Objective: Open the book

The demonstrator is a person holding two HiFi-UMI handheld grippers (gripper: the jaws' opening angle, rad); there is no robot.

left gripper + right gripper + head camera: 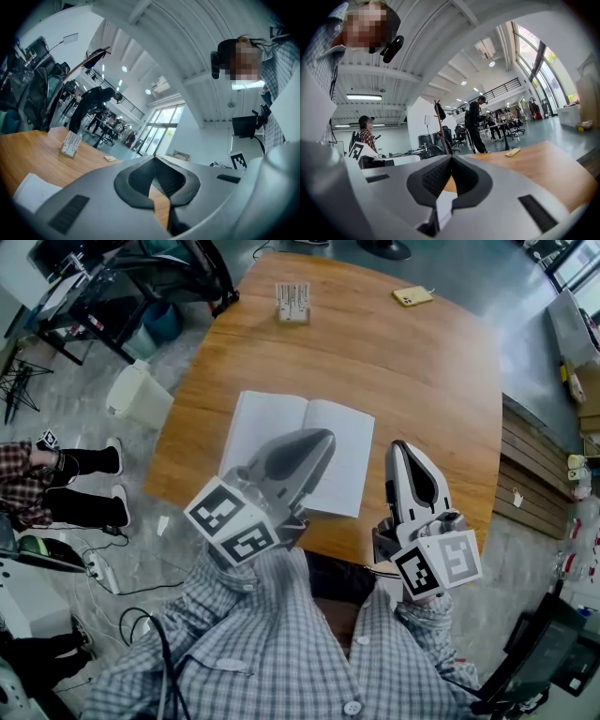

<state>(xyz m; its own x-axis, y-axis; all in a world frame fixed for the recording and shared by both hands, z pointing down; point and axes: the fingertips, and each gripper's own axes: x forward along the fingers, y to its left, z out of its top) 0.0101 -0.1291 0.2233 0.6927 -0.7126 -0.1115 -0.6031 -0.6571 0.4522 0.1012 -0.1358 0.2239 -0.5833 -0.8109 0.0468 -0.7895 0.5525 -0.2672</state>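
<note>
1. Here, the book (pixel 281 442) lies open on the wooden table's (pixel 412 371) near part.
2. The left gripper (pixel 325 437) and right gripper (pixel 397 446) hover there, jaws together, empty.
3. Grey floor (pixel 178 357) surrounds the table; a white bin (pixel 139 395) stands left.

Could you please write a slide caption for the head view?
Book open on the table; left gripper and right gripper, both shut, held near it.

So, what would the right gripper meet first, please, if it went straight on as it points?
Likely nothing: the right gripper points level above the brown wooden table, left of the flat yellow pad; depth is unclear.
</note>
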